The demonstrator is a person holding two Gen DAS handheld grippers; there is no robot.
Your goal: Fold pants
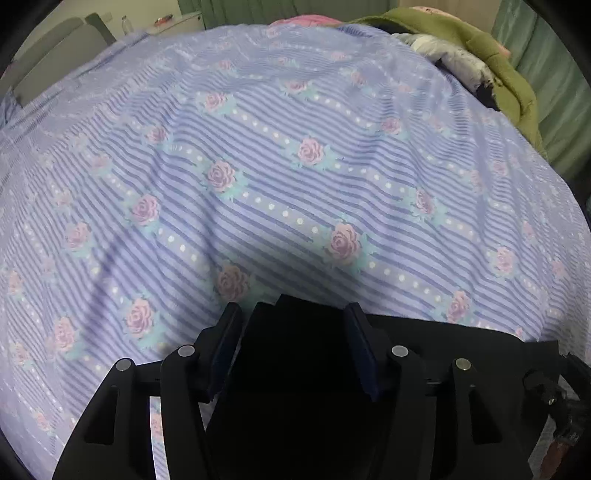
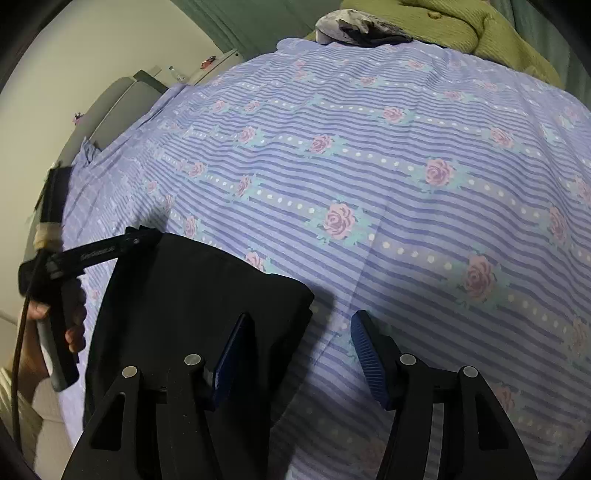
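My black fabric pants (image 2: 192,295) lay folded into a compact dark block on the bed, near its front edge, resting on a lilac striped bedsheet printed with pink roses and dotted bands (image 2: 406,206). The cloth looked matte and almost featureless, its top surface flat, its far edge straight and its right corner squared off where it met the sheet. In the right wrist view the block spread from the lower left toward the middle, and my right claw (image 2: 299,354) hung over its right edge with the jaws spread apart: the left blue ribbed pad (image 2: 231,362) sat above the black cloth, the other pad above the bare sheet just beside it. Nothing was pinched between them.

In the left wrist view my left claw (image 1: 291,347) also stood parted, with the pants (image 1: 295,369) filling the gap between its fingers as a dark mass; I could not tell whether the pads were touching the fabric.

At the left edge of the right wrist view my left hand (image 2: 62,328) gripped the black handle of the other tool, beside the pants.

Across the bed, well apart from the pants, an olive-green quilted blanket (image 2: 454,26) was heaped against the far edge, with a crumpled grey and black garment (image 2: 354,27) lying just beside it.
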